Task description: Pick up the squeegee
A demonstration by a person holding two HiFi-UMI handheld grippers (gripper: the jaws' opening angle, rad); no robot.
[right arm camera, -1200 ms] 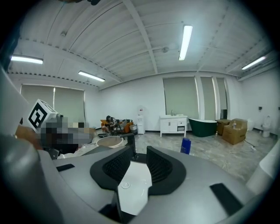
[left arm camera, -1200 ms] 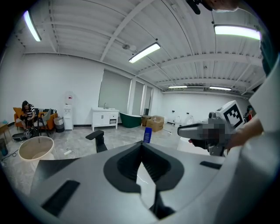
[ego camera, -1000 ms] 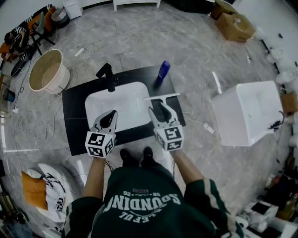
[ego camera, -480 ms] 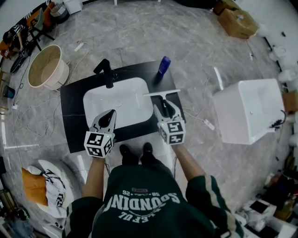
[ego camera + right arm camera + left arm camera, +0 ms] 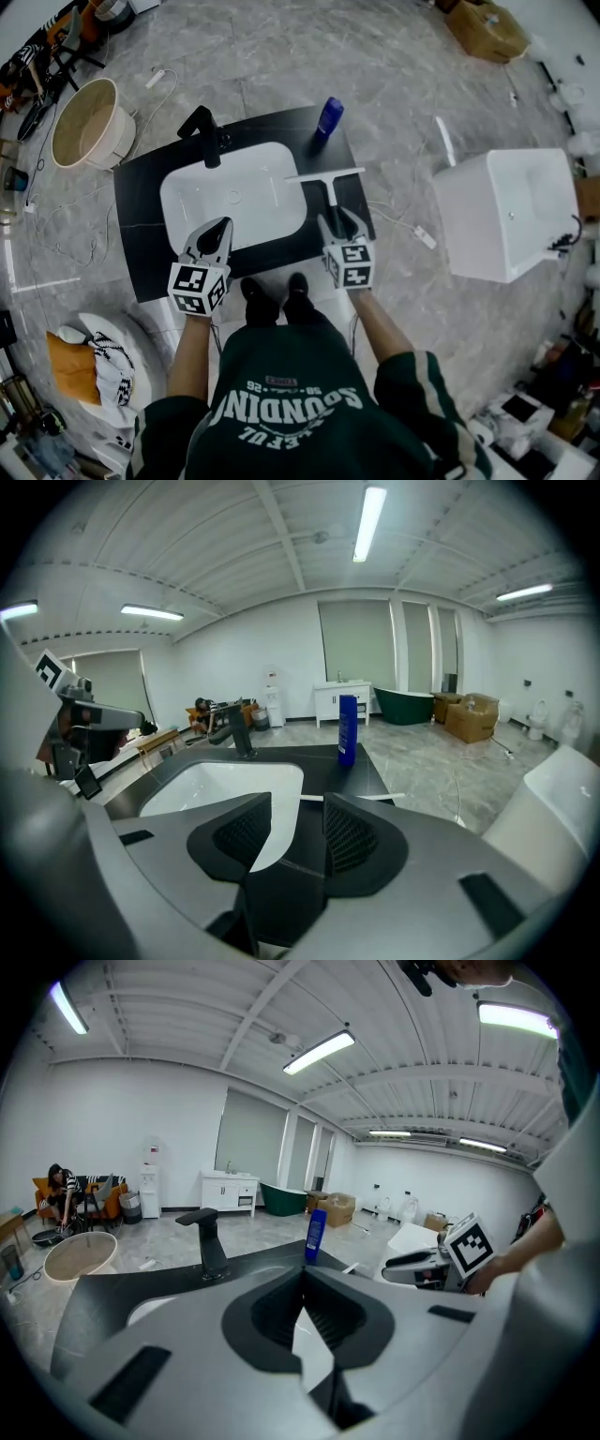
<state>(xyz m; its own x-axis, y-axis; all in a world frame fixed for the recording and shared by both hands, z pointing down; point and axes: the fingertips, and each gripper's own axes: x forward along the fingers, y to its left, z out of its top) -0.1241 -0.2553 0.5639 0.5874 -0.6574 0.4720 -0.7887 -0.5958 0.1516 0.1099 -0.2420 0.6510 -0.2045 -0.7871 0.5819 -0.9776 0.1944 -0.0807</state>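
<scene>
The squeegee (image 5: 325,175) lies flat on the black worktop (image 5: 141,225), right of centre in the head view, just beside the right edge of the white sink (image 5: 230,197). Its pale blade runs crosswise and its dark handle points down the frame toward the person. The right gripper (image 5: 341,221) sits low over the worktop just below that handle, in line with it. In the right gripper view its jaws (image 5: 298,803) stand a narrow way apart, with the blade (image 5: 361,798) showing as a thin white strip beyond their tips. Whether the handle's end reaches between them cannot be told, dark as it is against the dark top. The left gripper (image 5: 218,230) hovers over the sink's lower edge, left of centre. In its own view the jaws (image 5: 302,1279) meet at the tips with nothing between them. A black faucet (image 5: 204,131) stands at the sink's upper left, and a blue bottle (image 5: 329,116) stands upright above the squeegee.
</scene>
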